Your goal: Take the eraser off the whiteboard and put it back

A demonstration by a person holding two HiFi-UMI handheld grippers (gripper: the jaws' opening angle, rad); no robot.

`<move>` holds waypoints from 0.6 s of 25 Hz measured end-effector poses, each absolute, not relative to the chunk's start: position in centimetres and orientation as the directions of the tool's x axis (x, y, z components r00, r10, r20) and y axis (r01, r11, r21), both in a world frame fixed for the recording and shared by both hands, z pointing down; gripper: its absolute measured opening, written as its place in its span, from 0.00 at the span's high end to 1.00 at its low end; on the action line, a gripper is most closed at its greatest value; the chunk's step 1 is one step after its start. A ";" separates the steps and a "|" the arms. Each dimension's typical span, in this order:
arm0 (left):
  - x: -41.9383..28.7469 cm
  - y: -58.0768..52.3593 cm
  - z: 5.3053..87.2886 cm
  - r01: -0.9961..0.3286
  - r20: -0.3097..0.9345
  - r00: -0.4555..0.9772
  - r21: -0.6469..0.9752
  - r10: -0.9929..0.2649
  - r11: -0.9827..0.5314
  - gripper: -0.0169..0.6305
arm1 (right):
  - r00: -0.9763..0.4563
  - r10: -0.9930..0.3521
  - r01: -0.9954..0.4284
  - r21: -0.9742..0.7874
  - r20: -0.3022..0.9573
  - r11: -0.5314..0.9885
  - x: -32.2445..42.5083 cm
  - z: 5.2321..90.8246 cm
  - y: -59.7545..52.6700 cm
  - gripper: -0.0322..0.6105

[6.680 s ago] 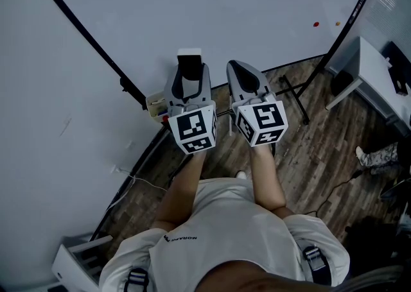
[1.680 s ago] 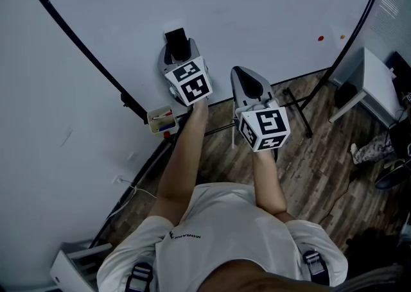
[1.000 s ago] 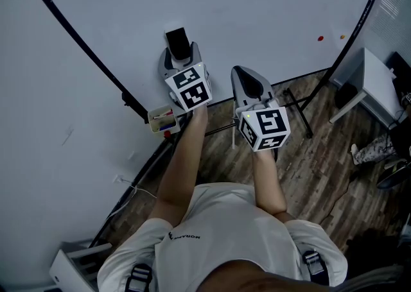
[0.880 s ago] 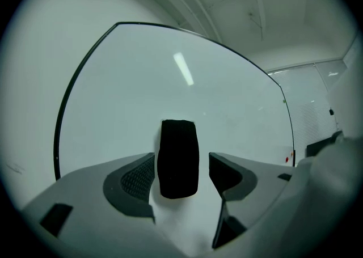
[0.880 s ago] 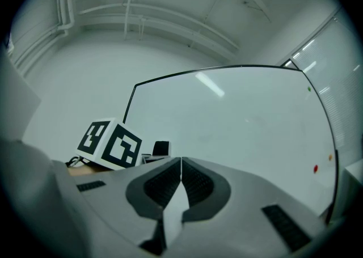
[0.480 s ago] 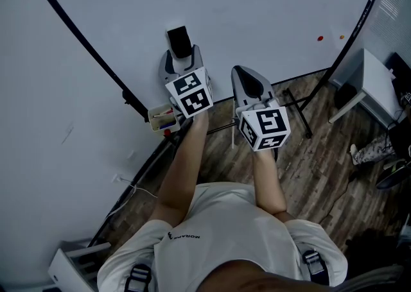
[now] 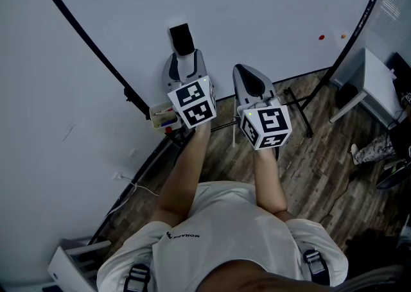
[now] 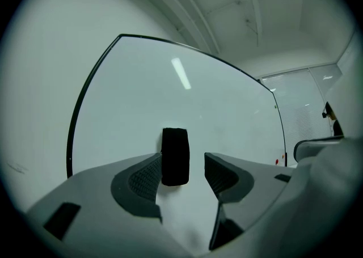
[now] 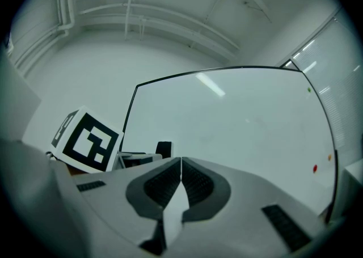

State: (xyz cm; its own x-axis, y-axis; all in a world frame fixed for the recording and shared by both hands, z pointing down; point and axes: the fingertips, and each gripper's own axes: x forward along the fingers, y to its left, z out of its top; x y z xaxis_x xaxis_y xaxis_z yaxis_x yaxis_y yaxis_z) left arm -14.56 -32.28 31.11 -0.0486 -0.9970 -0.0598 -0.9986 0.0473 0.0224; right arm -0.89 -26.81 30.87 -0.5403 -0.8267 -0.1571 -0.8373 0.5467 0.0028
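Looked like an office or meeting room to me. A big whiteboard (image 7: 257, 2) on a black stand filled the top of the head view, with a small marker tray (image 7: 163, 117) by its lower edge. There was wood-plank floor (image 7: 308, 156), a white desk (image 7: 376, 76) at the right edge, and bare ceiling pipes (image 9: 142, 18) in the right gripper view.

White short-sleeved T-shirt (image 7: 225, 230), small dark lettering (image 7: 182, 236) at the chest; dark harness straps (image 7: 136, 279) with grey buckles (image 7: 313, 257) over both shoulders.
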 end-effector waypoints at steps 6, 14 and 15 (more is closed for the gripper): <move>-14.1 -31.3 31.1 -0.999 -0.068 -0.028 0.022 -0.997 0.026 0.65 | -0.544 -0.825 -0.835 0.003 -0.156 0.550 -1.3 30.9 -26.7 0.93; -13.7 -29.9 31.2 -1.000 -0.081 -0.025 0.013 -0.996 0.024 0.78 | -0.546 -0.823 -0.834 0.003 -0.155 0.552 -1.4 31.0 -26.5 0.93; -13.7 -29.7 31.2 -1.000 -0.080 -0.022 0.012 -0.997 0.022 0.79 | -0.547 -0.823 -0.833 0.003 -0.154 0.553 -1.4 31.0 -26.4 0.93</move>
